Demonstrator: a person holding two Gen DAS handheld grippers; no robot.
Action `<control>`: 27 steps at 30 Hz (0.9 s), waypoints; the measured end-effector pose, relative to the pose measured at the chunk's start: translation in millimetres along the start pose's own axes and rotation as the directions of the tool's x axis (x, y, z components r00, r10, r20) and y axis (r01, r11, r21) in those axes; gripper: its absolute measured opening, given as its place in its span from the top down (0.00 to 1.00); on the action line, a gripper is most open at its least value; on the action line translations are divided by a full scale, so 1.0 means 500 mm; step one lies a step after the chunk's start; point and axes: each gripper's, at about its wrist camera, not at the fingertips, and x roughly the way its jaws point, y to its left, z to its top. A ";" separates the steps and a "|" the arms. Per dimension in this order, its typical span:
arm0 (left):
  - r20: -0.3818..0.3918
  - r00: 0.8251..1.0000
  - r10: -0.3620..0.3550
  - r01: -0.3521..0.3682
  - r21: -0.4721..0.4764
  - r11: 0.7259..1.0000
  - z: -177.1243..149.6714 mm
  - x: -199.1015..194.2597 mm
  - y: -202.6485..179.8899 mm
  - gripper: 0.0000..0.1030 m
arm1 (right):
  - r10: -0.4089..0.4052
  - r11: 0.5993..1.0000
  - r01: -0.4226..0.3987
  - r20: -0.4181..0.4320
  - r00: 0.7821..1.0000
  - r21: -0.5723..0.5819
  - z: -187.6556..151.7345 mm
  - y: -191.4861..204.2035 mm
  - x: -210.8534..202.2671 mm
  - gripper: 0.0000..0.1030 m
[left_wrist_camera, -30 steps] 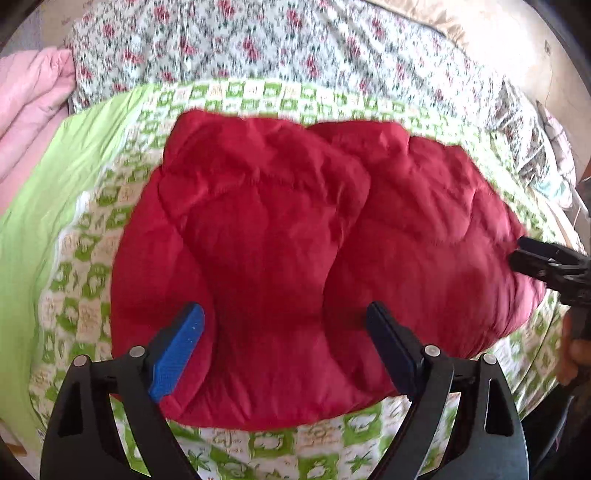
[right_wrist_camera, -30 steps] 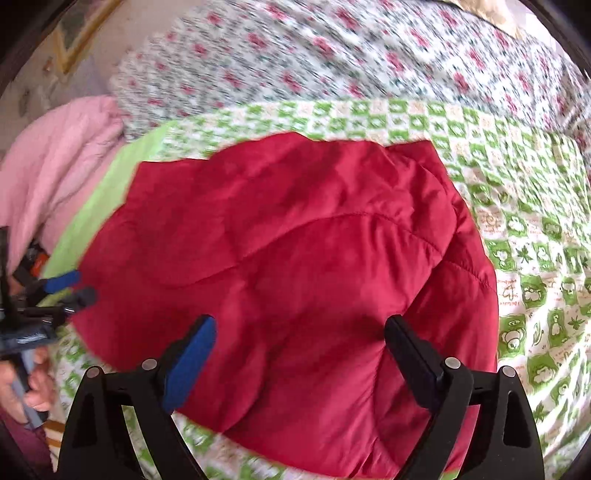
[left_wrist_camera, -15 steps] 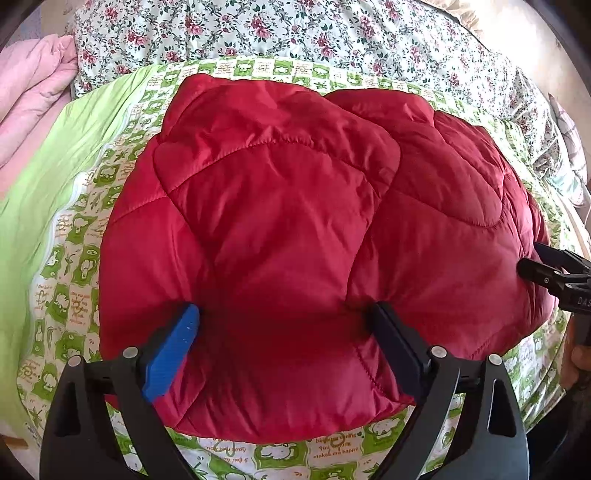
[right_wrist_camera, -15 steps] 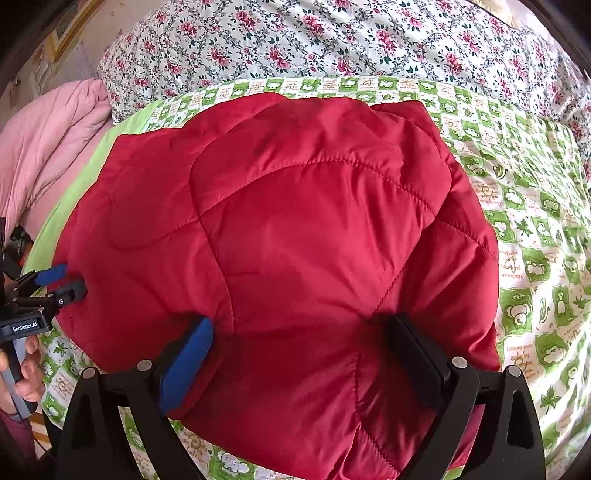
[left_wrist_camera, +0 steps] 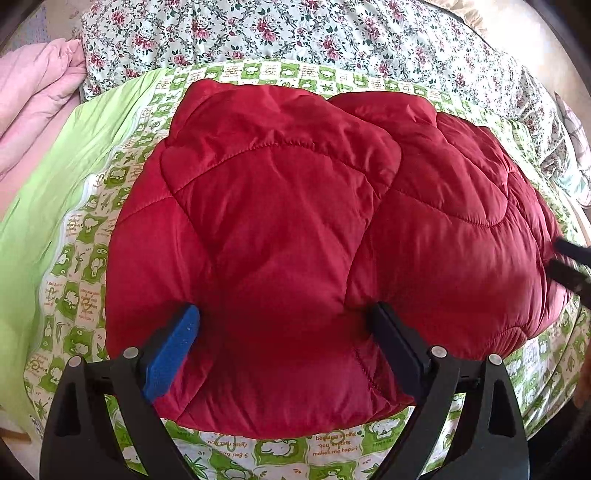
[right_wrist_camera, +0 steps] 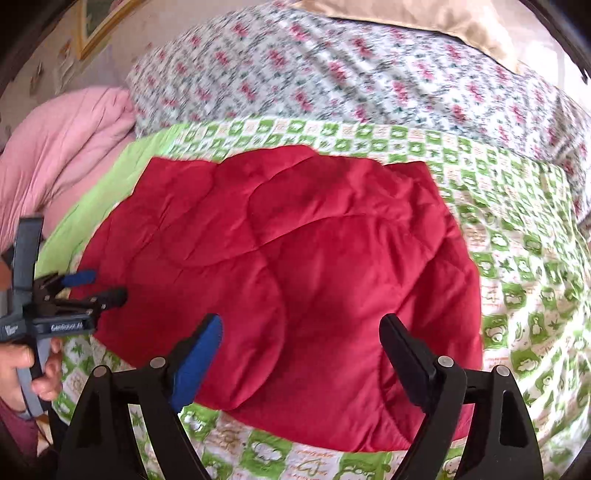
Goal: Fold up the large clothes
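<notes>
A dark red quilted jacket (left_wrist_camera: 295,229) lies folded into a thick bundle on the bed's green-and-white patterned sheet (left_wrist_camera: 88,236). My left gripper (left_wrist_camera: 282,314) is open, its blue and black fingers set wide apart and pressing into the jacket's near edge. It also shows in the right wrist view, where the left gripper (right_wrist_camera: 101,286) touches the jacket's (right_wrist_camera: 314,266) left edge. My right gripper (right_wrist_camera: 301,321) hovers over the jacket's near part, jaws wide and closing slightly, pads not pressing on the fabric. The right gripper (left_wrist_camera: 563,258) appears at the jacket's right edge.
A pink duvet (right_wrist_camera: 62,147) is heaped at the left. A floral quilt (left_wrist_camera: 332,33) covers the far part of the bed, with a beige pillow (right_wrist_camera: 424,18) behind it. A person's hand (right_wrist_camera: 22,369) holds the left gripper's handle.
The left gripper came down onto the jacket's near edge and stays pressed there. The right gripper pressed into the jacket half a second ago, then drew back; its view is now blurred.
</notes>
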 end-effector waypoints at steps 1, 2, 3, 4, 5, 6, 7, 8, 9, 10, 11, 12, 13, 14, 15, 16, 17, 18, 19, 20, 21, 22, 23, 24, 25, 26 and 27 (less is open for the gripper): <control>0.000 1.000 -0.002 0.002 -0.001 1.000 0.000 0.000 0.000 0.08 | 0.004 1.000 -0.003 -0.033 0.999 0.011 -0.004 -0.004 0.021 0.15; 0.001 1.000 -0.002 0.002 0.000 1.000 -0.001 -0.001 -0.002 0.08 | -0.007 1.000 0.008 -0.056 0.998 0.016 -0.009 -0.009 0.043 0.13; 0.003 1.000 0.001 -0.001 0.003 1.000 -0.002 -0.001 -0.002 0.08 | -0.010 1.000 0.011 -0.053 0.999 0.017 -0.011 -0.011 0.053 0.10; 0.004 1.000 0.004 -0.004 0.005 1.000 -0.002 -0.001 -0.004 0.08 | -0.010 1.000 0.011 -0.044 0.999 0.020 -0.014 -0.016 0.064 0.09; 0.005 1.000 0.009 -0.010 0.006 1.000 -0.003 -0.001 -0.005 0.08 | -0.015 1.000 0.016 -0.043 0.999 0.021 -0.011 -0.016 0.068 0.08; 0.004 1.000 0.013 -0.013 0.003 1.000 -0.003 -0.002 -0.005 0.08 | -0.018 1.000 0.019 -0.042 0.999 0.023 -0.009 -0.017 0.068 0.08; 0.006 1.000 0.018 -0.018 0.000 1.000 -0.003 -0.005 -0.005 0.08 | -0.017 0.999 0.018 -0.042 0.999 0.026 -0.007 -0.017 0.066 0.08; 0.009 1.000 0.025 -0.025 0.001 1.000 -0.004 -0.007 -0.007 0.08 | -0.014 0.999 0.015 -0.039 0.999 0.029 -0.006 -0.018 0.062 0.09; 0.012 0.999 0.036 -0.036 0.006 0.999 -0.006 -0.010 -0.010 0.08 | -0.012 0.999 0.013 -0.034 0.999 0.031 -0.006 -0.017 0.056 0.09; 0.013 0.999 0.042 -0.042 0.009 0.999 -0.006 -0.012 -0.013 0.08 | -0.008 0.999 0.009 -0.032 0.999 0.037 -0.007 -0.018 0.049 0.09; 0.015 0.999 0.048 -0.048 0.011 0.999 -0.008 -0.014 -0.016 0.08 | -0.004 0.999 0.005 -0.029 1.000 0.043 -0.008 -0.018 0.045 0.09; 0.014 0.999 0.049 -0.049 0.010 0.999 -0.010 -0.015 -0.016 0.08 | 0.001 0.999 0.000 -0.023 1.000 0.047 -0.011 -0.019 0.038 0.09; 0.014 0.999 0.049 -0.049 0.010 0.999 -0.011 -0.015 -0.016 0.08 | 0.002 0.999 -0.001 -0.023 1.000 0.047 -0.015 -0.018 0.034 0.09; 0.014 0.999 0.049 -0.049 0.010 0.999 -0.011 -0.015 -0.015 0.08 | -0.003 0.999 0.004 -0.021 1.000 0.046 -0.020 -0.017 0.029 0.10; 0.014 0.999 0.046 -0.047 0.009 0.999 -0.011 -0.014 -0.014 0.08 | -0.006 0.999 0.006 -0.015 1.000 0.046 -0.022 -0.016 0.025 0.11; 0.014 0.999 0.045 -0.046 0.010 0.999 -0.011 -0.012 -0.015 0.08 | -0.007 0.999 0.007 -0.007 1.000 0.050 -0.027 -0.014 0.017 0.12; 0.015 0.999 0.044 -0.044 0.011 0.999 -0.011 -0.010 -0.015 0.08 | -0.003 0.999 0.002 0.005 1.000 0.055 -0.027 -0.014 0.010 0.13; 0.015 0.999 0.041 -0.041 0.010 0.999 -0.011 -0.008 -0.014 0.08 | 0.009 0.998 -0.010 0.014 1.000 0.057 -0.026 -0.012 0.004 0.14; 0.015 0.999 0.040 -0.040 0.009 0.999 -0.011 -0.005 -0.014 0.08 | 0.019 0.998 -0.020 0.019 1.000 0.056 -0.023 -0.010 0.000 0.14; 0.014 0.999 0.041 -0.041 0.008 0.999 -0.011 -0.004 -0.015 0.07 | 0.013 0.999 -0.014 0.012 1.000 0.052 -0.019 -0.008 0.003 0.14; 0.014 0.999 0.041 -0.041 0.009 0.999 -0.010 -0.002 -0.014 0.06 | -0.003 0.999 0.003 -0.005 1.000 0.050 -0.015 -0.010 0.012 0.14; 0.015 0.999 0.042 -0.042 0.010 0.999 -0.010 -0.001 -0.015 0.06 | -0.007 0.999 0.008 -0.013 1.000 0.052 -0.014 -0.013 0.020 0.14; 0.014 0.999 0.041 -0.041 0.014 0.999 -0.009 0.000 -0.015 0.05 | -0.014 0.998 0.016 -0.030 0.999 0.059 -0.013 -0.021 0.038 0.13; 0.013 0.999 0.041 -0.041 0.016 0.999 -0.008 0.001 -0.015 0.05 | -0.020 0.998 0.022 -0.036 0.999 0.064 -0.014 -0.026 0.048 0.12; 0.011 0.999 0.041 -0.041 0.016 0.999 -0.007 0.001 -0.016 0.05 | -0.018 0.997 0.021 -0.040 0.999 0.073 -0.015 -0.035 0.061 0.11; 0.009 0.999 0.043 -0.043 0.017 0.999 -0.006 -0.001 -0.016 0.05 | -0.013 0.997 0.016 -0.039 0.999 0.082 -0.015 -0.040 0.065 0.10; 0.013 0.999 0.048 -0.048 0.017 0.999 -0.006 -0.007 -0.018 0.05 | -0.010 0.996 0.013 -0.034 0.999 0.087 -0.015 -0.042 0.064 0.10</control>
